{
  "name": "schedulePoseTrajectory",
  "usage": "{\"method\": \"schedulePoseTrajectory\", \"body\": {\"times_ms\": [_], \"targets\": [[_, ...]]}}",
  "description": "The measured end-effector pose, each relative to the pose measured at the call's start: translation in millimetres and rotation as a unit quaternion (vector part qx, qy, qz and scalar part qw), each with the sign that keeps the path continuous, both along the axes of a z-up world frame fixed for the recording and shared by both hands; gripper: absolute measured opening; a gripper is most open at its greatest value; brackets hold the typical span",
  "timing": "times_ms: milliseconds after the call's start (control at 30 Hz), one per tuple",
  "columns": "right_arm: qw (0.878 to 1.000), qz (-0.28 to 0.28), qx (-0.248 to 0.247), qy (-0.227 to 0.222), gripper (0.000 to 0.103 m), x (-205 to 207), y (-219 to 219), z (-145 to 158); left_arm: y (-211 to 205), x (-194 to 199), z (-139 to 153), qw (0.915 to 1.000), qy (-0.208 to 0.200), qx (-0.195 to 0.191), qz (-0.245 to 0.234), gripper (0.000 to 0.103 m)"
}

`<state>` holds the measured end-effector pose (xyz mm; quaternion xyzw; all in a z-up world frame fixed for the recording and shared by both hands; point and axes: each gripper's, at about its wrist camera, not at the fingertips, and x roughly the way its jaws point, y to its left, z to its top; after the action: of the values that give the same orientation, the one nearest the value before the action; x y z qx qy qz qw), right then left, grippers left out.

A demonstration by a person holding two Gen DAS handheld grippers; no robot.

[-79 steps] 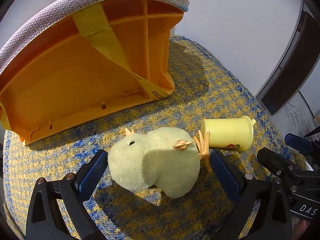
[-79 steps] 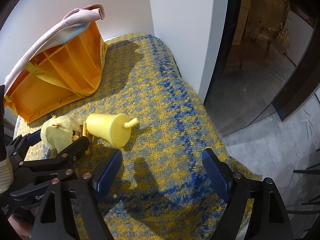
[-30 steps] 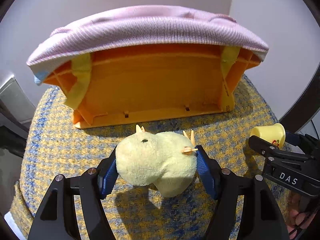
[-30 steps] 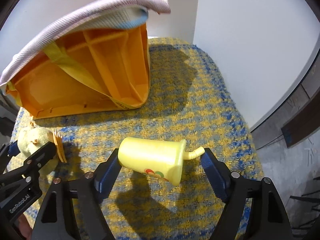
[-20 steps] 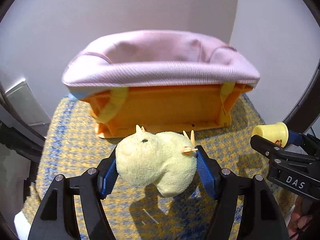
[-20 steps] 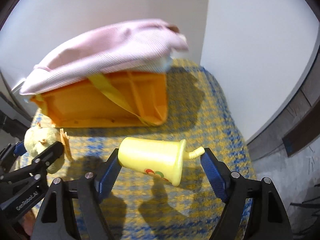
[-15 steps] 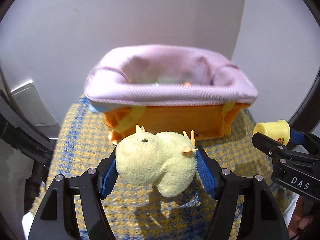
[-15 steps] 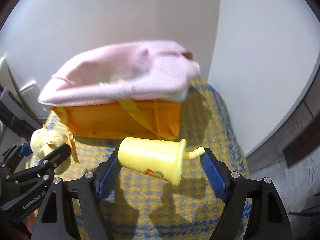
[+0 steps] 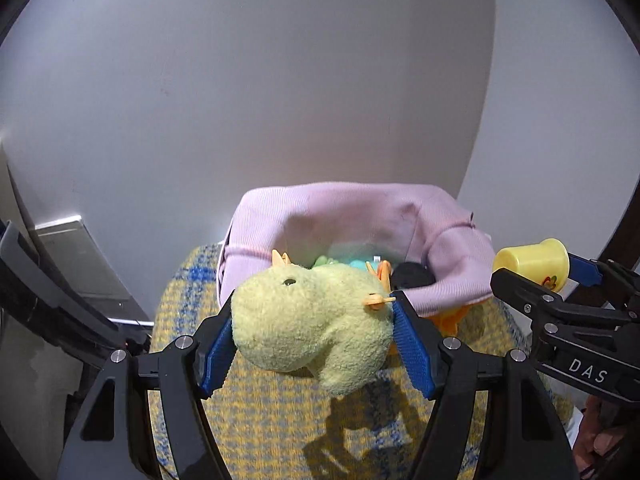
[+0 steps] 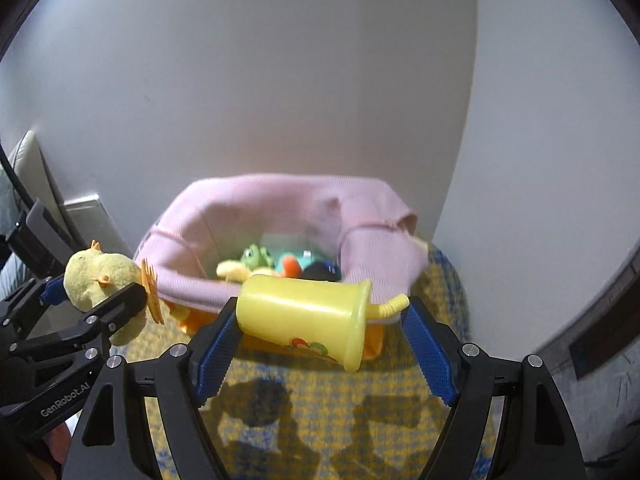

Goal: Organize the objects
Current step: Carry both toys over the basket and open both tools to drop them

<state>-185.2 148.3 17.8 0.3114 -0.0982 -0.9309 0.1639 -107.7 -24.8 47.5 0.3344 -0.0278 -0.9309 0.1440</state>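
My left gripper [image 9: 312,336] is shut on a pale yellow plush duck [image 9: 308,316] and holds it in the air in front of an orange basket with a pink fabric liner [image 9: 348,216]. My right gripper [image 10: 320,344] is shut on a yellow toy cup with a straw [image 10: 304,316], lying sideways between the pads, also raised before the basket [image 10: 280,200]. The duck shows at the left of the right wrist view [image 10: 100,276]; the cup shows at the right of the left wrist view [image 9: 532,260]. Several small toys [image 10: 276,260] lie inside the basket.
The basket stands on a round seat covered in yellow and blue woven fabric [image 9: 264,420], close to a white wall corner [image 10: 464,80]. A grey flat object [image 9: 76,256] leans at the left behind the seat. Dark frames run down the right edge [image 10: 592,332].
Both grippers have risen with their toys since a second ago. The basket now shows from above with its inside open to view, where before I saw its orange side.
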Motion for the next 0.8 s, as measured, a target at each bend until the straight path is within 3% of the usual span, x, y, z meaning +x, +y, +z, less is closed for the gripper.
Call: {"method": "schedulePoseTrajectory", "body": {"times_ms": [367, 800], "targets": [[1.0, 0.001, -0.005, 0.007, 0.079, -43.3, -1.7, 18.9, -15.7, -44.2, 14.3, 1.0, -0.004, 0.007, -0.003, 0.07], [1.0, 0.014, -0.013, -0.006, 0.079, -87.7, -15.9, 17.0, -39.1, -87.1, -2.6, 0.9991, -0.034, 0.024, 0.008, 0.071]]}}
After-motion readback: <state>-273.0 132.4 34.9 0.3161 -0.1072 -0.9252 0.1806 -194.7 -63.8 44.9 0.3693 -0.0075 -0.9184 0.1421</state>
